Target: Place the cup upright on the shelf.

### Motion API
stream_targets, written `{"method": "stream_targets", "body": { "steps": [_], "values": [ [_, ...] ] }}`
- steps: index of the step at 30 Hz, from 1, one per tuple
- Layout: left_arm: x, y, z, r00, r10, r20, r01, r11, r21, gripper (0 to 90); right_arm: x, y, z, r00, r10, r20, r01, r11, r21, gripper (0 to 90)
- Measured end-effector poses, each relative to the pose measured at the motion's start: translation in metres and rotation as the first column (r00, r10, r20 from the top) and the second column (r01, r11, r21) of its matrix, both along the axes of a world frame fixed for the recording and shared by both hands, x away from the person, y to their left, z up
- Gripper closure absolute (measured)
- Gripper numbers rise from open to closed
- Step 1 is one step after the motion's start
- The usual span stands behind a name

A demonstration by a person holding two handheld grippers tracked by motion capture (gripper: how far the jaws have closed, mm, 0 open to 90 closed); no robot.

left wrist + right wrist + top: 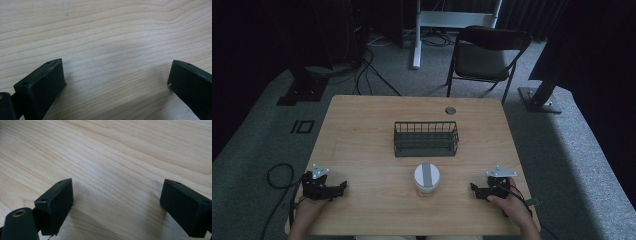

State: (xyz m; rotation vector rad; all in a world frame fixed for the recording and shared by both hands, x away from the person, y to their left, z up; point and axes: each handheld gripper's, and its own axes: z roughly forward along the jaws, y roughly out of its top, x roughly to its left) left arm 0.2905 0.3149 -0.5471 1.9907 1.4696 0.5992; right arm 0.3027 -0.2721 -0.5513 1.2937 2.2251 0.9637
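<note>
Left gripper (343,186) rests left of the jar (427,178), jaws spread over bare wood; right gripper (473,188) rests right of it, jaws likewise spread, nothing between either and the jar. Jar: round, clear-sided, white lid with grey stripe, upright just in front of a dark wire basket (426,139). Pale wood-grain table (362,130); grey carpet, folding chair (484,55) beyond.

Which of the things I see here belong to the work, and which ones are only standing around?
Belonging to the work:
- clear jar with white lid and grey stripe, between the two tongs
- dark wire basket, behind the jar
- left tongs and right tongs, both open, resting on the light wooden table

Only standing around:
- black folding chair
- black cables on the floor
</note>
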Motion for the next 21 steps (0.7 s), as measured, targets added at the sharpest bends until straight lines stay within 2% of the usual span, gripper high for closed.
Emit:
{"method": "stream_targets", "body": {
  "steps": [7,12,21],
  "values": [
    [0.0,0.0,0.0,1.0,0.0,0.0,0.0,1.0,0.0,1.2,0.0,-0.001,0.001,1.0,-0.006,-0.006,0.006,1.0,0.03,11.3],
    [0.0,0.0,0.0,1.0,0.0,0.0,0.0,1.0,0.0,1.2,-0.001,0.002,0.001,0.9999,0.014,-0.007,-0.013,1.0,0.02,11.2],
    [0.0,0.0,0.0,1.0,-0.001,0.0,0.001,1.0,0.0,1.2,-0.005,0.014,0.006,0.9981,0.061,0.006,-0.062,0.997,0.038,11.3]
  ]
}}
